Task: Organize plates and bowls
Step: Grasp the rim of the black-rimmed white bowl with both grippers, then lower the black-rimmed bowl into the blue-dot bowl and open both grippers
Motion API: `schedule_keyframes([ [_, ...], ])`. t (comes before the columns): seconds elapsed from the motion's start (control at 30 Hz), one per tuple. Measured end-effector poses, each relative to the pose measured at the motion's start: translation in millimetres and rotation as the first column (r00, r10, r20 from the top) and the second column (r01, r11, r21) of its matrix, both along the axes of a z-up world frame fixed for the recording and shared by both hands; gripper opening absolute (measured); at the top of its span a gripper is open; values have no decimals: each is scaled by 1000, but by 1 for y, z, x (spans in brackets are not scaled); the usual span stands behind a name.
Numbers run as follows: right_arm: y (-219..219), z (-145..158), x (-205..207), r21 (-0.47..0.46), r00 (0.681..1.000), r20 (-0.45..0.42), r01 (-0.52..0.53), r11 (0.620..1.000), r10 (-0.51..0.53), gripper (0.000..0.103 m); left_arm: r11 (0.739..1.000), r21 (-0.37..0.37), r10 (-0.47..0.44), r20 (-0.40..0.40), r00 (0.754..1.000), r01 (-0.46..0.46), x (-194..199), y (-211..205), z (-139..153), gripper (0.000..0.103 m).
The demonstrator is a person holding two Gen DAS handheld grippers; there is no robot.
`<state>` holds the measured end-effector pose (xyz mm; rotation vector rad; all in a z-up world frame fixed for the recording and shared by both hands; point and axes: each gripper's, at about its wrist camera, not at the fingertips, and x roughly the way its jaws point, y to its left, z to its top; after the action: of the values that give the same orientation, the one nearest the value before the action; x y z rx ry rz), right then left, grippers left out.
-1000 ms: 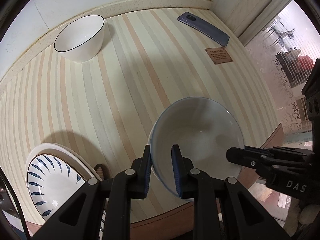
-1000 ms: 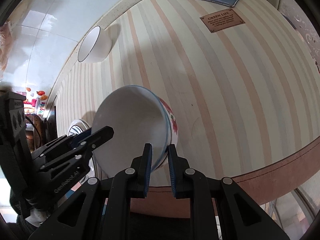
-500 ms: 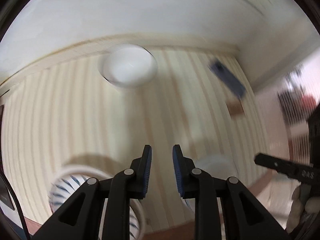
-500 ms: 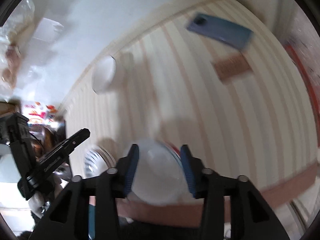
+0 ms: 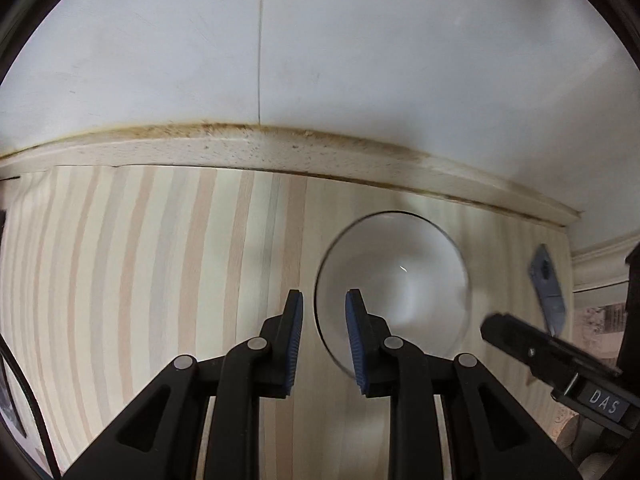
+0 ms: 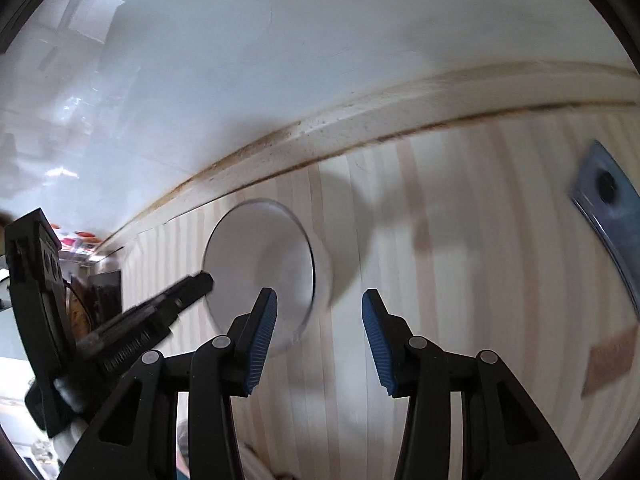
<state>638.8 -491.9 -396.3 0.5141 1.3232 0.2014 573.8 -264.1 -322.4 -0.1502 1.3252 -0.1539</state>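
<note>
both grippers' fingers are spread and hold nothing; slide the left gripper fingers gently over the white bowl rim, then pinch.

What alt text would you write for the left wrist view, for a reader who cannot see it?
The open, empty left claw points at the left rim of a white bowl on a striped tabletop near a white wall. The right claw enters from the right, with a blue phone lying beyond it.
</note>
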Motion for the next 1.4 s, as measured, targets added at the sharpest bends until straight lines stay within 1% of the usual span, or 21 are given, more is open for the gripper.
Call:
schedule_keyframes([
  [0.07,2,-9,12,0,1000,-21,-2,1000,2,46,1000,-3,-10,-18,1000,10,4,-1,-12,20],
  [0.13,5,-16,19,-10,999,-35,-7,1000,7,40,1000,-1,-16,-17,1000,16,6,-3,-18,19],
  [0.2,9,-21,23,-24,999,-41,-28,999,27,28,999,13,-41,-9,999,41,6,-7,-22,16],
  [0.23,10,-23,24,-29,999,-44,-33,999,31,26,999,8,-49,-4,999,49,6,-8,-23,14],
  [0.3,11,-27,25,-30,998,-51,-39,999,38,19,999,14,-50,1,999,50,6,-8,-23,14],
  [0.4,13,-31,23,-23,998,-55,-27,999,25,14,999,4,-44,-4,999,44,9,-9,-22,14],
  [0.53,17,-27,22,-68,999,-47,-26,997,23,14,998,15,-55,0,998,55,10,-12,-18,14],
  [0.67,14,-20,18,-61,999,-46,-24,998,21,14,998,15,-65,10,998,65,7,-16,-13,14],
  [0.8,11,-12,13,-54,999,-50,-18,998,15,14,998,2,-64,1,998,64,2,-17,-4,14],
  [0.93,2,1,2,-48,999,-50,-14,999,12,14,996,-11,-86,-1,996,86,-7,-20,8,14],
  [1.13,-14,22,-24,-41,999,-41,7,999,-8,14,993,-23,-117,5,993,117,-30,-25,28,14],
  [1.27,-25,38,-54,-25,999,-45,21,999,-22,14,990,-64,-131,-18,991,129,-51,-28,43,14],
  [1.4,-36,51,-88,-21,998,-52,32,999,-33,14,982,-71,-174,-23,984,172,-76,-42,57,14],
])
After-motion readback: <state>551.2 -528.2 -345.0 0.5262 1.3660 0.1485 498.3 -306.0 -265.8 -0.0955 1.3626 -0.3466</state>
